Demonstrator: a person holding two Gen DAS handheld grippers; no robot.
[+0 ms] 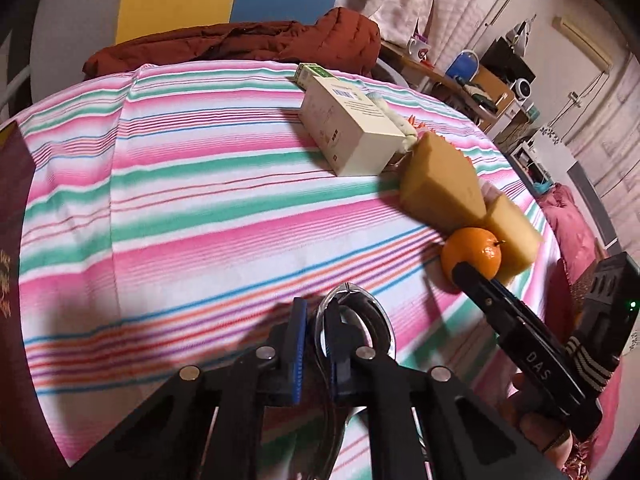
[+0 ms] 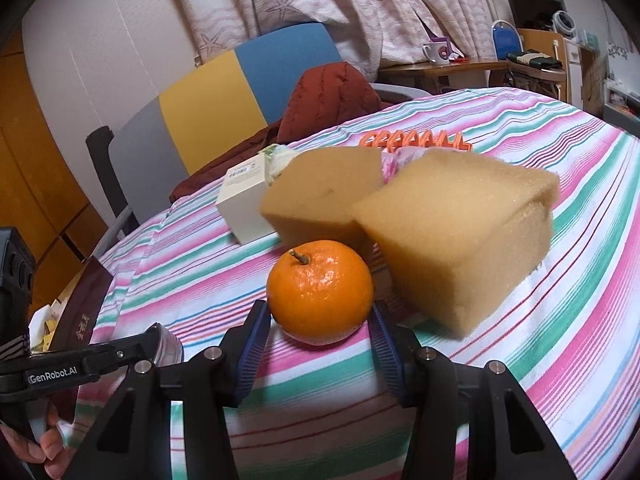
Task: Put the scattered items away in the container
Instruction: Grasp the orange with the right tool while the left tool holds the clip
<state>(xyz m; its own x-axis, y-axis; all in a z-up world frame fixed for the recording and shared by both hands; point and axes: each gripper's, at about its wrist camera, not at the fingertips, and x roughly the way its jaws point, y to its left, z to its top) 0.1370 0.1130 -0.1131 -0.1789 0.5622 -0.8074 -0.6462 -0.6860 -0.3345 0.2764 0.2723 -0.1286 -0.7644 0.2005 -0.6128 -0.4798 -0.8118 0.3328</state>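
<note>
Left tool (image 1: 316,320) clenched on clear plastic safety glasses (image 1: 352,320), lifting them off striped bench (image 1: 200,200). Right tool (image 2: 320,320) straddles round orange mandarin (image 2: 320,292); pinch unclear. Dark red container (image 1: 12,260) waits far left.

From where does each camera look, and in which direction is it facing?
Left wrist: on the left gripper, angled down at the striped cloth; its fingers pinch clear goggles; right gripper at right.
Right wrist: on the right gripper, facing the orange between its fingers; left gripper and a hand at left.
Shared: orange, sponges, white box.
</note>
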